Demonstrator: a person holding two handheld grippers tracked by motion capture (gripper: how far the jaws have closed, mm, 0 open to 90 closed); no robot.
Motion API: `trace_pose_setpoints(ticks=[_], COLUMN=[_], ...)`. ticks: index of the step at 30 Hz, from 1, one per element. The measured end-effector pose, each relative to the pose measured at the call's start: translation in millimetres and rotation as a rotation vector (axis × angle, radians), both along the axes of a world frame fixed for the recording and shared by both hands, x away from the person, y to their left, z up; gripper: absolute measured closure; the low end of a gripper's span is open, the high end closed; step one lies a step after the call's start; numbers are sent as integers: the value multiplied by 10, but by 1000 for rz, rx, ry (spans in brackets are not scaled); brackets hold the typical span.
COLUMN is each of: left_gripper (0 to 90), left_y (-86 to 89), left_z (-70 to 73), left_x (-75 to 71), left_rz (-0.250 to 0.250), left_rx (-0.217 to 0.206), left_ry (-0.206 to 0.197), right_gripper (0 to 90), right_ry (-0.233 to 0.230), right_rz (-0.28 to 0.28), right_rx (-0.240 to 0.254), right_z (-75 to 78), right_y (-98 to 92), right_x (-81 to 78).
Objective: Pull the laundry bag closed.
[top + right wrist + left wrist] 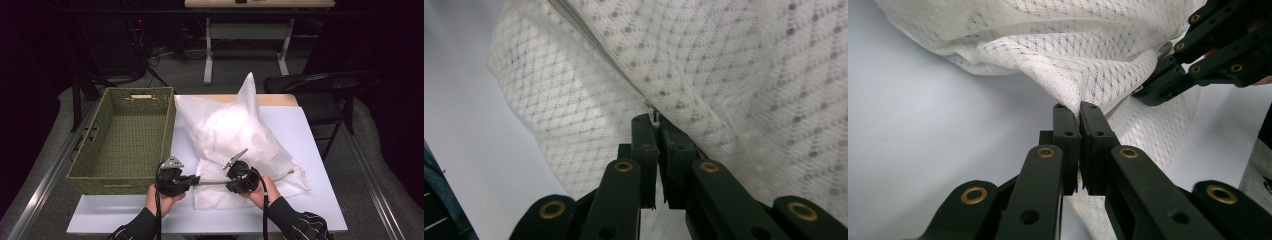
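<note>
In the high view, the white mesh laundry bag (235, 132), stuffed and with a zipper, lies in the middle of the white desk (310, 150). Its long axis runs from the far edge, where one corner points up, toward the near edge. The green woven rectangular basket (125, 140) fills the left side, so free room is only along the right and near edges. The left gripper (196, 179) and the right gripper (231, 186) meet at the bag's near end.

In the left gripper view, the left gripper (1079, 112) is closed on a fold of mesh.

In the right gripper view, the right gripper (655, 122) is closed on the bag at its zipper (604, 55) seam.
</note>
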State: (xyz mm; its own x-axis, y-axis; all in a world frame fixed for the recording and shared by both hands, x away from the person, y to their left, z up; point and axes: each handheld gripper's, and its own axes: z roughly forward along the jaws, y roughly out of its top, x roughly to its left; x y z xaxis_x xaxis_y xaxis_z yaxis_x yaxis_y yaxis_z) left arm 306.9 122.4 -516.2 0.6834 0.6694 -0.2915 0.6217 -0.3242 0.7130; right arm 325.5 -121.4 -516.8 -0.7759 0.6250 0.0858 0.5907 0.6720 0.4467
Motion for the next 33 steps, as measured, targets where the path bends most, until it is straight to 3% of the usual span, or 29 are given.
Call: trace_pose_setpoints(ticks=[12, 33], left_gripper=[876, 875], left_y=[35, 151], left_z=[4, 22], left_x=[-15, -15], left_rz=[25, 48], left_rx=[9, 27], left_ry=[2, 11], right_gripper=[868, 868], right_ry=[-3, -10], right_rz=[-30, -114], right_rx=[-23, -38], right_z=[9, 37], right_y=[-123, -556], right_x=[-5, 0])
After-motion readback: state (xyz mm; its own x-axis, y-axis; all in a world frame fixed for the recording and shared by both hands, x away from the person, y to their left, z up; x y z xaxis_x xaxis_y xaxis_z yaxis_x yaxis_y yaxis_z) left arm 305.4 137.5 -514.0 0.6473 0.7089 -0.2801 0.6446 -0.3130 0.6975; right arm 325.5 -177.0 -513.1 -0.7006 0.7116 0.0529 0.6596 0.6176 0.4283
